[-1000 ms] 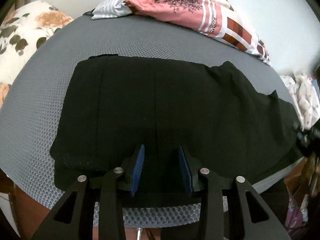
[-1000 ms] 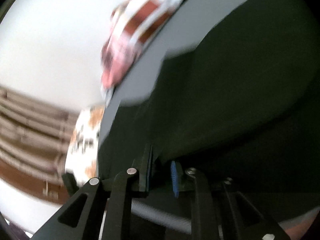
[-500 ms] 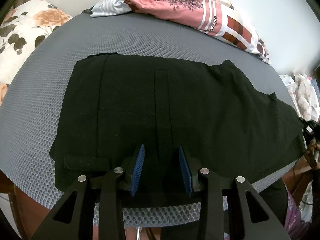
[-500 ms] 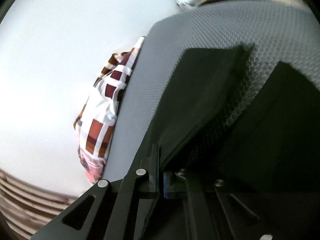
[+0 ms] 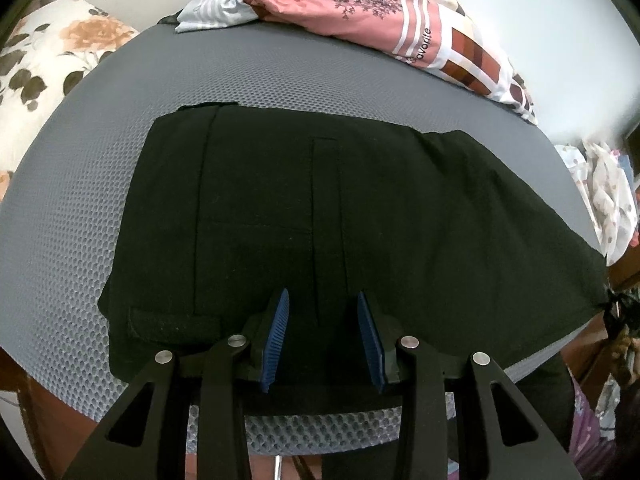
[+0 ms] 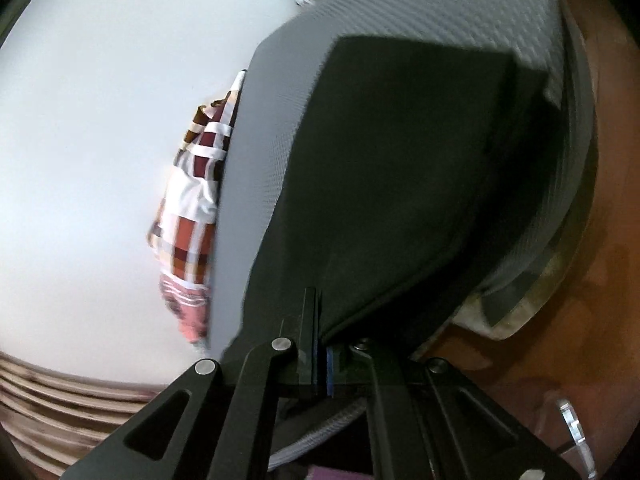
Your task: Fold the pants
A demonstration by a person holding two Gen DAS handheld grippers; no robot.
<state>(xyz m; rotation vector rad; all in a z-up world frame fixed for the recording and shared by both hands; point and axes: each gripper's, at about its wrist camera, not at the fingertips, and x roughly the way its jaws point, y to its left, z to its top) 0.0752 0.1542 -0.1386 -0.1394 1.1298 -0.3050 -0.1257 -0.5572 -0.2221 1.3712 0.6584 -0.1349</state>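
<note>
Black pants (image 5: 320,220) lie spread flat on a grey mesh mat (image 5: 240,72), waistband at the left, legs running off to the right edge. My left gripper (image 5: 322,312) is open and empty, hovering over the near edge of the pants by the seam. In the right wrist view my right gripper (image 6: 322,340) is shut on the edge of the black pants (image 6: 400,180) and holds that part lifted off the grey mat (image 6: 264,160). The view is tilted.
A pink and striped pile of clothes (image 5: 380,12) lies at the far edge of the mat. A floral pillow (image 5: 48,64) is at the left. More cloth (image 5: 608,184) hangs at the right. Brown floor (image 6: 580,280) shows past the mat's edge.
My right gripper has closed on the pants edge and swung with it, so its view turned and more of the pants shows. The left gripper has stayed put and open.
</note>
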